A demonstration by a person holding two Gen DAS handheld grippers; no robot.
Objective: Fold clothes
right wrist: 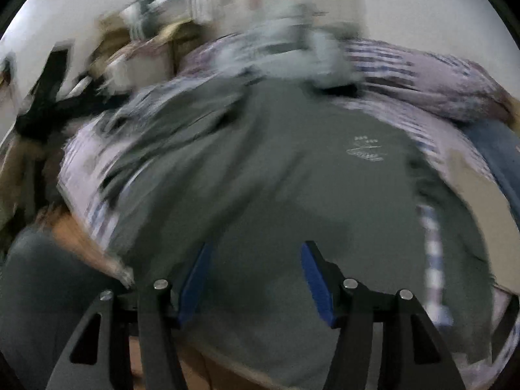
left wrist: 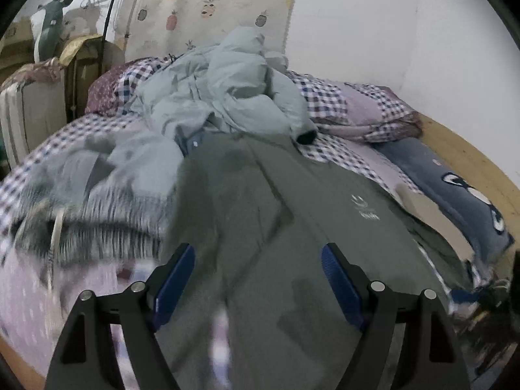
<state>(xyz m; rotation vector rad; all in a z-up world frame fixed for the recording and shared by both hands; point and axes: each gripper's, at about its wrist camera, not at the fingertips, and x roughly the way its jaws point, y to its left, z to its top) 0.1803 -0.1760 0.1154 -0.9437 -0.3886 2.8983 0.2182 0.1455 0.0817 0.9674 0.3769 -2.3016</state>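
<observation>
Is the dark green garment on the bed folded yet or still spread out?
Spread out. The dark green garment lies open across the checked bedsheet, white chest print facing up, no fold visible.

One grey shirt [left wrist: 260, 211], one pale puffer jacket [left wrist: 221, 87], one blue pillow [left wrist: 455, 188].

Your bed [left wrist: 373, 159], covered in a purple-and-white checked sheet, carries a dark green garment [left wrist: 260, 227] spread flat across its middle, a pale blue puffy jacket [left wrist: 221, 91] heaped beyond it, a fringed grey scarf [left wrist: 97, 195] and a navy cartoon pillow [left wrist: 455, 188].
</observation>
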